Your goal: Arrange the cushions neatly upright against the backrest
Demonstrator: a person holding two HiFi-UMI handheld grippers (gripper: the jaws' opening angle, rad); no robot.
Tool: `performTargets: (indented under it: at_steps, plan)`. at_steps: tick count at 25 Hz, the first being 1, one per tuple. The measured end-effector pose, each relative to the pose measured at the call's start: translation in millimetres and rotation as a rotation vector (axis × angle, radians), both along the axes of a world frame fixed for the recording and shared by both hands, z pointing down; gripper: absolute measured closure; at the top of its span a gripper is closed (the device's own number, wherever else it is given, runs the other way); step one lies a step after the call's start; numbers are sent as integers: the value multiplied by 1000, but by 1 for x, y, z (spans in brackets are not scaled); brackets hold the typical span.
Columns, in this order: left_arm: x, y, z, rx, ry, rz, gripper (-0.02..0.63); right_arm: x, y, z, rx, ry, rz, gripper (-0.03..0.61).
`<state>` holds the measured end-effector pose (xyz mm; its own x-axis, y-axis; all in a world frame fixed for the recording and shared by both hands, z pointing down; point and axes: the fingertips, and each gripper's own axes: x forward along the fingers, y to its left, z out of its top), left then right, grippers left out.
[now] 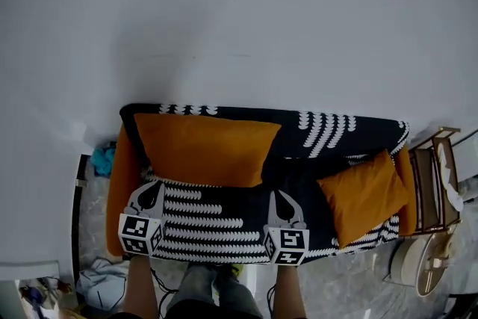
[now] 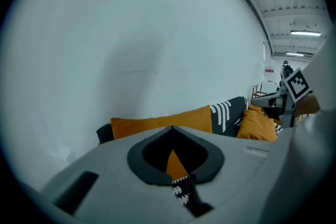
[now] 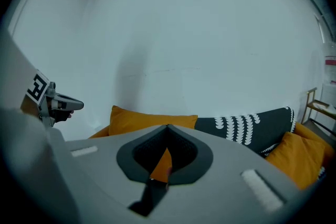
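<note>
- Left gripper (image 1: 152, 189) and right gripper (image 1: 280, 195): both have their jaws pressed together with nothing seen pinched; through each slit only orange and patterned cloth beyond shows; both hang over the patterned seat (image 1: 216, 224), near the front edge of the sofa (image 1: 299, 183).
- Large orange cushion (image 1: 205, 149): leans against the backrest (image 1: 328, 131) toward the sofa's left end, just beyond the grippers; its lower edge rests on the seat; it looks fairly upright already.
- Smaller orange cushion (image 1: 362, 194): slumped at a slant in the sofa's right end, close to the right armrest; tilted rather than upright; probably the one left to set.
- Handling, as a judgement: both cushions look soft, light and plump; held by one point they would sag and fold; the cloth cover should give the pads fair purchase; nothing fragile.
- Where to hold: pinch deep at the two upper corners or along the top seam, one gripper each; a shallow bite would likely catch only cover cloth and slip.
</note>
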<state>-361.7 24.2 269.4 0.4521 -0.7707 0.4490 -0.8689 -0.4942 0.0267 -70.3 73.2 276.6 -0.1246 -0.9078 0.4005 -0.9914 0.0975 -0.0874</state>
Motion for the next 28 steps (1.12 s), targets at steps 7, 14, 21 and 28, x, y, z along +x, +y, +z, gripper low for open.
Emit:
performTargets:
  at_steps: [7,14,21,28]
  plan:
    - [14,20,-52,60,49,-1,617,3,15,-51,42,-15,-9,571]
    - [24,38,-96,115,58,14,617,8,38,-91,83,-14,-3,570]
    - [37,58,-132,170,41,46,617,23,62,-127,124,-5,13,571]
    - [66,78,-148,179,71,100,617,52,96,-155,175,18,51,569]
